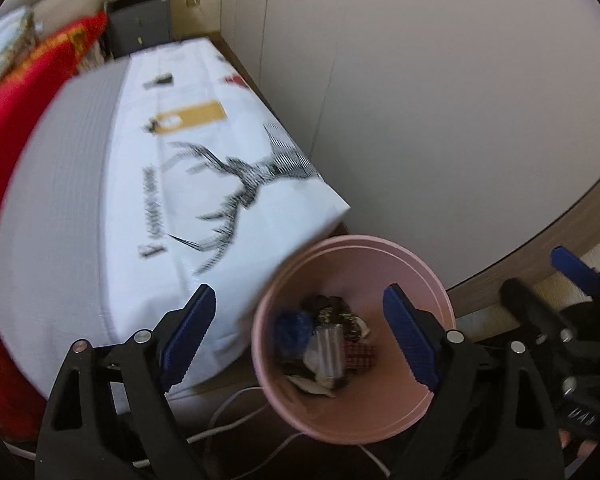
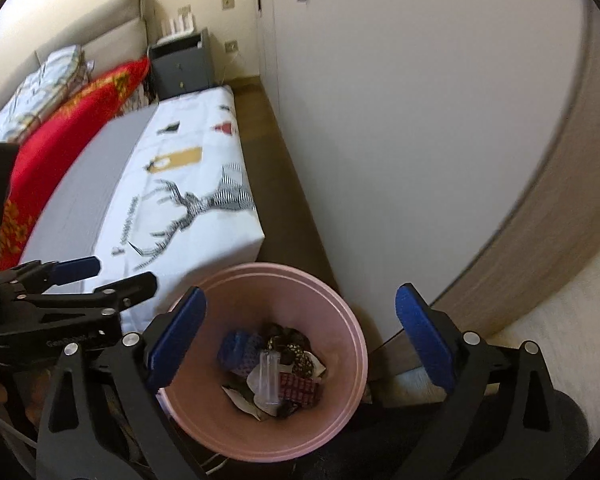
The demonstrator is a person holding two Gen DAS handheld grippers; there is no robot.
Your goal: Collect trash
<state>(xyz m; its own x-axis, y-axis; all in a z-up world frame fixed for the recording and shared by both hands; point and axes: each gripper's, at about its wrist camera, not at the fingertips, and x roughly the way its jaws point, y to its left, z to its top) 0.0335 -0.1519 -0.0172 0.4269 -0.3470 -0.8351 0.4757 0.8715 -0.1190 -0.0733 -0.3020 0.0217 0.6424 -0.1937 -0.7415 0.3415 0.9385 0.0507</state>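
Inside the upright pink bin (image 2: 352, 344), a clear tube (image 2: 269, 378) lies pointing bedward; both claws gape, empty.

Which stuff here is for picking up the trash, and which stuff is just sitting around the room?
For the job:
- pink bin
- trash inside it
- left gripper, open and empty
- right gripper, open and empty

Just lying about:
- bed with the deer cover
- red blanket
- grey nightstand
- white cable on the floor

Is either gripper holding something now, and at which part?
Nothing is held. The left gripper and right gripper are both open above the pink bin.
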